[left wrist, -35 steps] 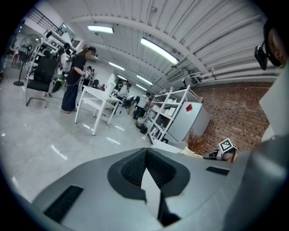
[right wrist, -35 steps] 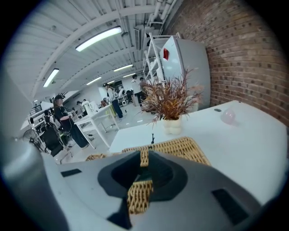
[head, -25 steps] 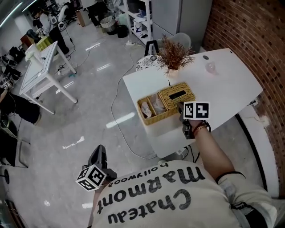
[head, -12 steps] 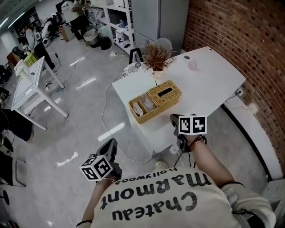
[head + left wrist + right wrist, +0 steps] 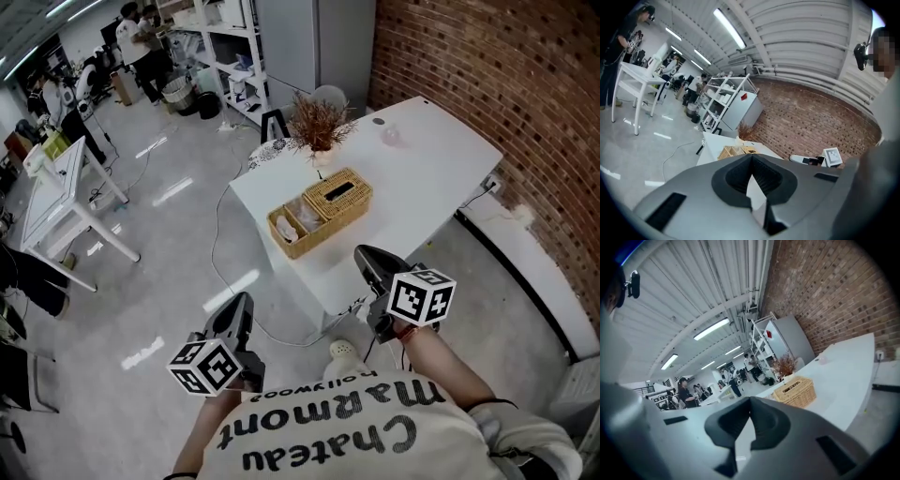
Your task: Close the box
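Jaws pressed together on nothing, the left gripper and the right gripper were held in the air well apart from the wicker box, which sat on the white table beside a dried plant, one half lidded, the other uncovered.

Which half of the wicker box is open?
The half farther from the plant, at the left in the head view: pale contents show inside. The other half has a slotted woven lid.
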Demonstrator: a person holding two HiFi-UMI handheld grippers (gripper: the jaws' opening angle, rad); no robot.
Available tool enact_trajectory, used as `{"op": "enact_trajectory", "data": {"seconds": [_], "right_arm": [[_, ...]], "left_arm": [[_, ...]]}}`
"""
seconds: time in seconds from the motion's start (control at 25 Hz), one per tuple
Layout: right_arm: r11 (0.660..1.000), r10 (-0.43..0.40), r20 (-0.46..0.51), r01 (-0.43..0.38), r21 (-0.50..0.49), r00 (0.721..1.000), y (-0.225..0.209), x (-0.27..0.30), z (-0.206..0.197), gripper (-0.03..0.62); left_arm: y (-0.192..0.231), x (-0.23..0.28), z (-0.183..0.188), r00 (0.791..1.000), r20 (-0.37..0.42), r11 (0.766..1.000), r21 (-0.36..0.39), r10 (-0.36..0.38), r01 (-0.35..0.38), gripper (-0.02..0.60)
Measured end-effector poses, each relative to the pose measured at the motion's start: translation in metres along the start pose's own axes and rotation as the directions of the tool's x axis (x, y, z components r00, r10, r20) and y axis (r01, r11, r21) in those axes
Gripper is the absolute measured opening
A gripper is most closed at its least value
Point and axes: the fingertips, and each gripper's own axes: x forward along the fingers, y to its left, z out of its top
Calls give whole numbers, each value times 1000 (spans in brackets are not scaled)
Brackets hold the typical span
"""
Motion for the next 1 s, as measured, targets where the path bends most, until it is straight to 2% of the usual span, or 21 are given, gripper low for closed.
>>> {"op": "enact_trajectory", "data": {"seconds": [0.12, 0.24, 0.68, 1.0], "right_arm": [[996, -69, 46, 71, -54, 997, 0, -12, 7, 3], [992, -96, 49, 100, -80, 994, -2, -20, 3, 3], [990, -128, 5, 128, -58, 992, -16, -38, -27, 3], [988, -141, -7, 140, -67, 990, -18, -39, -26, 3]], "left_arm": [[-3, -3, 1, 1000, 2, 1000, -6, -4, 4, 2], [-3, -6, -5, 1000, -4, 1000, -11, 4, -4, 1], [-12, -9, -25, 999, -40, 1000, -24, -18, 17, 2], [-16, -10, -21, 1000, -27, 1000, -17, -12, 11, 2]]}}
